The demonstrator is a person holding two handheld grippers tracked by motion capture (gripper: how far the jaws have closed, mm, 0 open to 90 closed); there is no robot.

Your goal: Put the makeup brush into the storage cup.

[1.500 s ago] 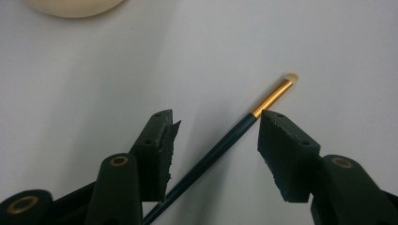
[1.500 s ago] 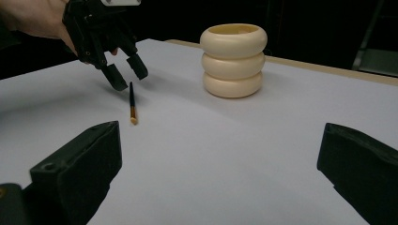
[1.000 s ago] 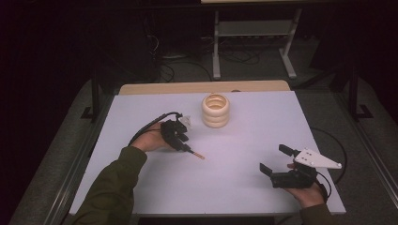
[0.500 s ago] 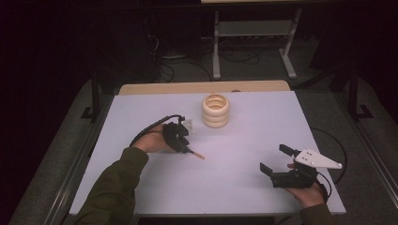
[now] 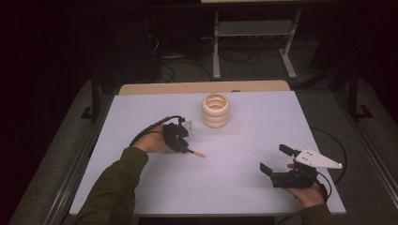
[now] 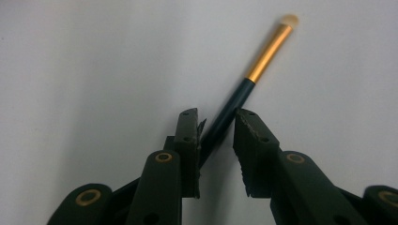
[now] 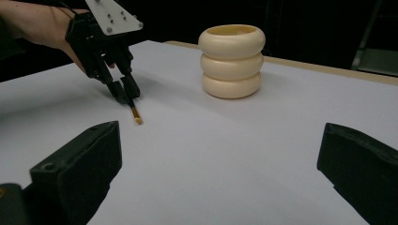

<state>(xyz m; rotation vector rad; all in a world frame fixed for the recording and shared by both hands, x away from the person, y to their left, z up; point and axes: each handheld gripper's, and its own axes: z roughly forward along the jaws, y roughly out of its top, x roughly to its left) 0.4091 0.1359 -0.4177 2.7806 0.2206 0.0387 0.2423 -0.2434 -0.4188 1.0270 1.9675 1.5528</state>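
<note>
1. Left gripper view: the left gripper [image 6: 217,126] has its jaws narrowly parted around the dark handle of a slim brush [image 6: 253,70]. One jaw touches the handle; whether the other presses it cannot be told, so a firm grasp is unconfirmed.
2. The brush's long axis runs from the jaws outward, dark handle first, then a gold ferrule, then a pale tip pointing away from the gripper. Its tip lies on the white table [image 5: 141,117].
3. High view: the brush [image 5: 197,153] lies in front of the cream ribbed holder [image 5: 216,110], toward the person and slightly left, its tip pointing right.
4. The right gripper [image 5: 277,161], jaws spread wide and holding nothing, sits well right of the holder, near the table's front edge.
5. No readable writing shows.
</note>
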